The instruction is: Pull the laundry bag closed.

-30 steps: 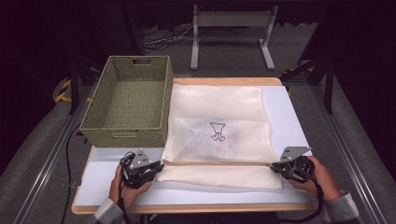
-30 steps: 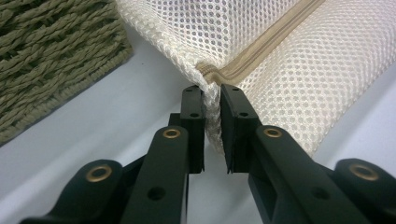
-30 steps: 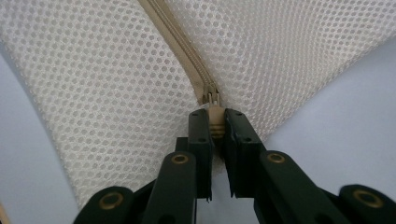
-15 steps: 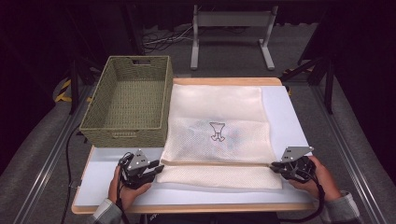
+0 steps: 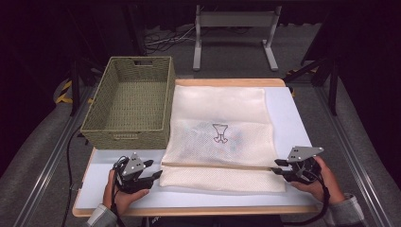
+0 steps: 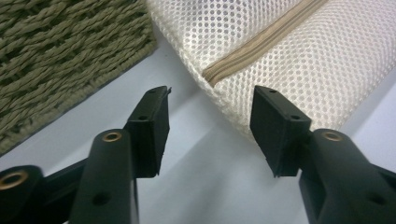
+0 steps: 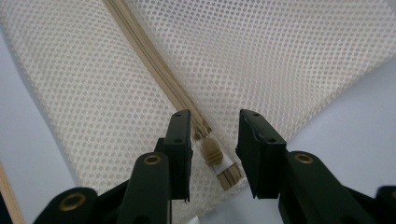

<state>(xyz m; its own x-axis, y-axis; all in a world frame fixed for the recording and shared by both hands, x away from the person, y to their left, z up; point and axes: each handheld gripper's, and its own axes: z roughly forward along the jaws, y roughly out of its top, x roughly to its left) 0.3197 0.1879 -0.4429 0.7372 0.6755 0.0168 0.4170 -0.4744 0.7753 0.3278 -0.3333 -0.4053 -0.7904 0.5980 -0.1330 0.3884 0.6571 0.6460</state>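
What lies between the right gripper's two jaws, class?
The zipper pull at the end of the mesh bag's tan zipper, seen in the right gripper view. The right gripper has just been opening; its pads stand clear of the pull.

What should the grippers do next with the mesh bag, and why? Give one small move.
Probably draw both grippers back clear of the mesh bag. The left gripper and right gripper have just been opening; the zipper pull lies loose between the right one's fingers, the zipper looks closed, and nothing is gripped.
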